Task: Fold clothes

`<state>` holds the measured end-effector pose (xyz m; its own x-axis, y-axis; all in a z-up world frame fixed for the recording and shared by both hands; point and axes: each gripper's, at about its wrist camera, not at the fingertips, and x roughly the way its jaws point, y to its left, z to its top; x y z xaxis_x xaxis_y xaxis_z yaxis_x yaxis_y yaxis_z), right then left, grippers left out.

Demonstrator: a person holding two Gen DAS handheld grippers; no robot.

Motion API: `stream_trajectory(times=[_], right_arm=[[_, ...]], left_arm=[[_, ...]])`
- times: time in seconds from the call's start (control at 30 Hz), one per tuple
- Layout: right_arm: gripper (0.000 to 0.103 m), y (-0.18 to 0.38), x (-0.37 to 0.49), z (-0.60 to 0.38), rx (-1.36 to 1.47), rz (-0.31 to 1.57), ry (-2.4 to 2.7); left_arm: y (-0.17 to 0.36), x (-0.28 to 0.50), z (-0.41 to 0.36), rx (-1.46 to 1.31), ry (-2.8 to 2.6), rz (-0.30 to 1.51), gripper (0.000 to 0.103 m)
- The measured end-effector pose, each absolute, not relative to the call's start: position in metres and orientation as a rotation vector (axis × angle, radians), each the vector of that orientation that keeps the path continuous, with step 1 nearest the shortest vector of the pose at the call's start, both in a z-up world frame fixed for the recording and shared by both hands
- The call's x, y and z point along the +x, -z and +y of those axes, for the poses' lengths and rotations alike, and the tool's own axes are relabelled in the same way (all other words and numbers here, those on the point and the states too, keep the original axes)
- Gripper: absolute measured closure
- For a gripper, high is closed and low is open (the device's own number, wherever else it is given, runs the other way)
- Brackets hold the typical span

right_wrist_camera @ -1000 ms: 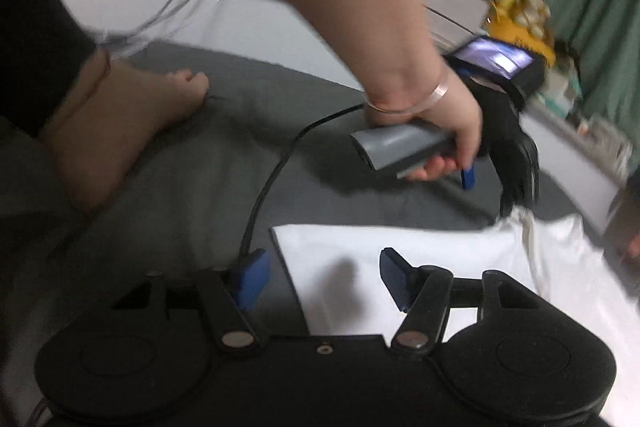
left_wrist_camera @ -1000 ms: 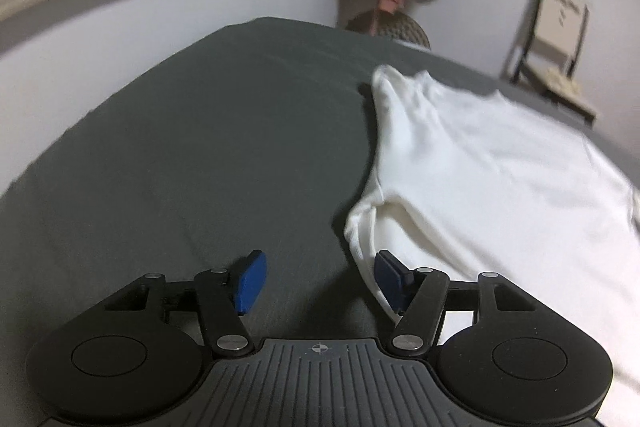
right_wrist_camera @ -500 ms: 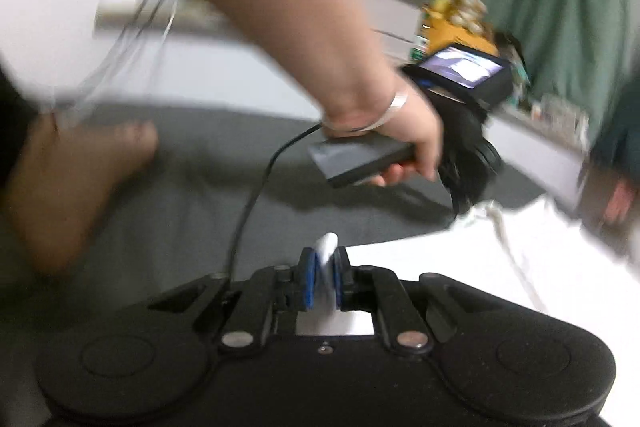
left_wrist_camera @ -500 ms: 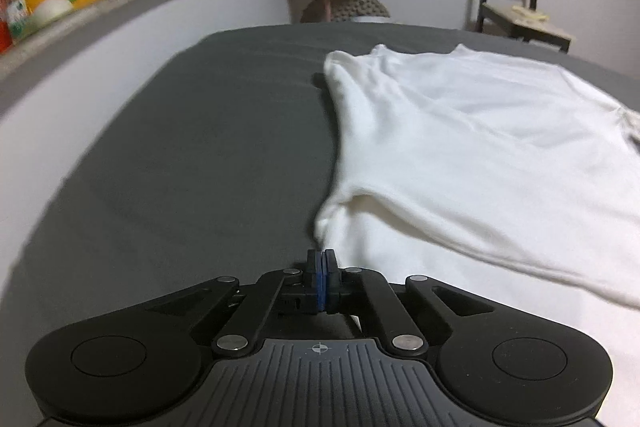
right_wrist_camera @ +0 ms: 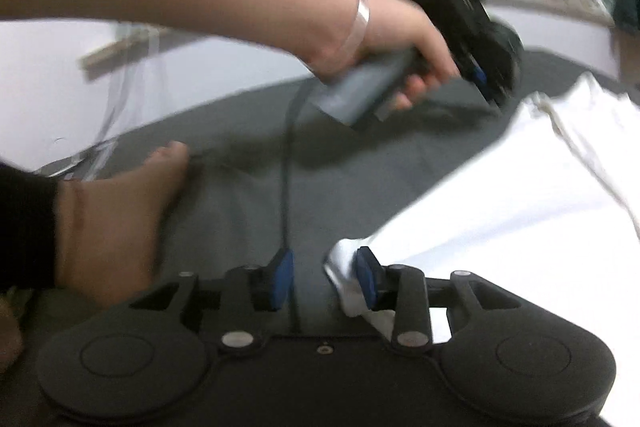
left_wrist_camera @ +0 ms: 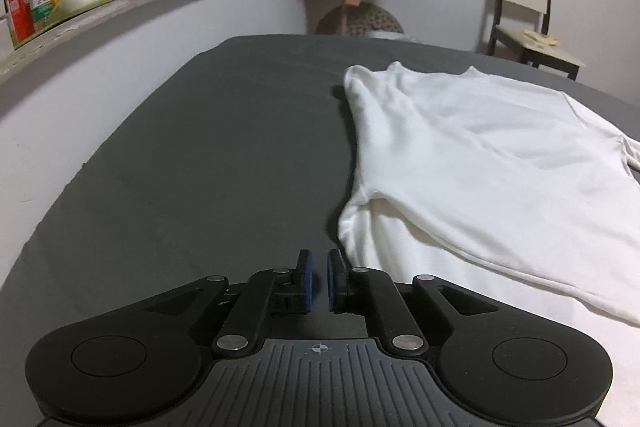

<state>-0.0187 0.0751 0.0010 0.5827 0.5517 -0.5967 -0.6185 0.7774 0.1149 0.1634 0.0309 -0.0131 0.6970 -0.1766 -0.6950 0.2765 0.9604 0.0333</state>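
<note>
White shirt lay flat on grey bed, right half of left wrist view. Left gripper nearly together, nothing between. Only right wrist view showed right gripper: jaws just parted, shirt corner against right pad; person's left hand upper centre.

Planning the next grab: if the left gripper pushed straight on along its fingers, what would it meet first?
Most likely bare grey sheet: the left gripper points down at it, nearly shut and holding nothing. The white shirt edge lies just right of that line; depth is unclear.

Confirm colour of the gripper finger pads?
Blue pads, clearest in the left wrist view.
</note>
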Motion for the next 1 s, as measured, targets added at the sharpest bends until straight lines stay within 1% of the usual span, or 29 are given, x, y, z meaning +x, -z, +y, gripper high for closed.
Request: stream_trajectory(times=[0.07,0.13,0.33,0.57,0.8,0.93,0.97,1.0], right_arm=[[0.068,-0.009,-0.029,0.069,-0.171,0.645,-0.699],[0.063,-0.018,-0.037,0.057,-0.231,0.640,-0.704],[0.061,-0.023,-0.045,0.023,-0.311,0.656,-0.730],[0.061,-0.008,-0.045,0.019,-0.230,0.707,-0.756],[0.058,-0.013,-0.043,0.015,-0.199,0.680,-0.777],[0.057,-0.013,-0.045,0.014,-0.201,0.679,-0.786],[0.057,-0.013,-0.045,0.014,-0.200,0.682,-0.786],[0.056,-0.013,-0.045,0.014,-0.196,0.686,-0.785]], left_arm=[[0.015,0.165,0.028,0.124,0.258,0.755,0.096],[0.016,0.169,0.025,0.103,0.260,0.753,0.096],[0.021,0.179,0.013,0.074,0.249,0.746,0.096],[0.022,0.175,0.000,0.163,0.239,0.718,0.096],[0.022,0.170,-0.005,0.284,0.215,0.706,0.096],[0.024,0.173,-0.002,0.276,0.183,0.721,0.095],[0.027,0.173,-0.002,0.279,0.179,0.728,0.091],[0.029,0.169,-0.004,0.305,0.166,0.708,0.075]])
